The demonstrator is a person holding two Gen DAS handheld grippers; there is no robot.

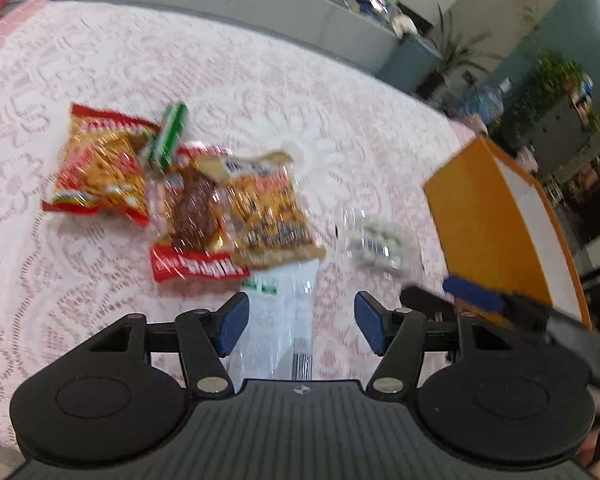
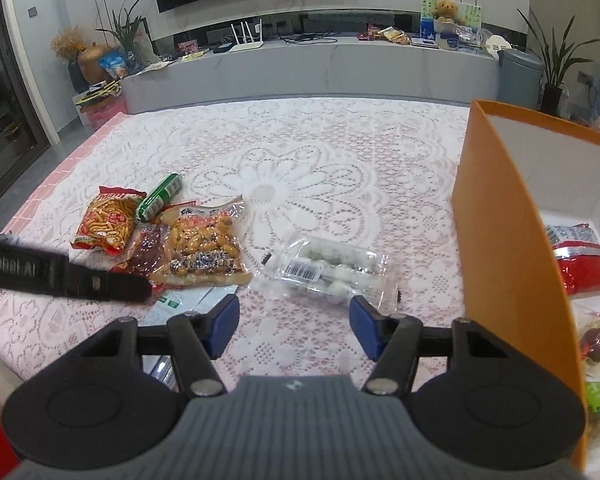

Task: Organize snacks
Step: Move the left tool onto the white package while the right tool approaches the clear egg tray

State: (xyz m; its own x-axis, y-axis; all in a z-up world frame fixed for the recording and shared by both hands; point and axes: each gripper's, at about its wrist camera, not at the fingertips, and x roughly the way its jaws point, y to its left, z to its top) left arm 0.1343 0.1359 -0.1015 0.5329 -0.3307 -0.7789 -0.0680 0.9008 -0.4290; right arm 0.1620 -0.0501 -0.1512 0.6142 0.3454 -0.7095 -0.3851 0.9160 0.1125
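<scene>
My left gripper (image 1: 298,320) stands open over a white packet with a green label (image 1: 280,304), which lies between its blue pads untouched. Beyond it lie a red-and-yellow snack bag (image 1: 100,168), a green tube (image 1: 168,136), a red packet with brown contents (image 1: 196,220) and a peanut packet (image 1: 264,208). My right gripper (image 2: 294,320) is open with nothing between its pads, just short of a clear tray of white balls (image 2: 332,268). An orange box (image 2: 500,248) stands at the right, with a red packet (image 2: 584,264) inside.
A pink lace cloth (image 2: 300,152) covers the table. The left gripper's black finger (image 2: 80,276) crosses the right wrist view at the left. A grey counter (image 2: 300,68) with clutter runs behind the table. More wrapped snacks (image 2: 598,340) lie in the box.
</scene>
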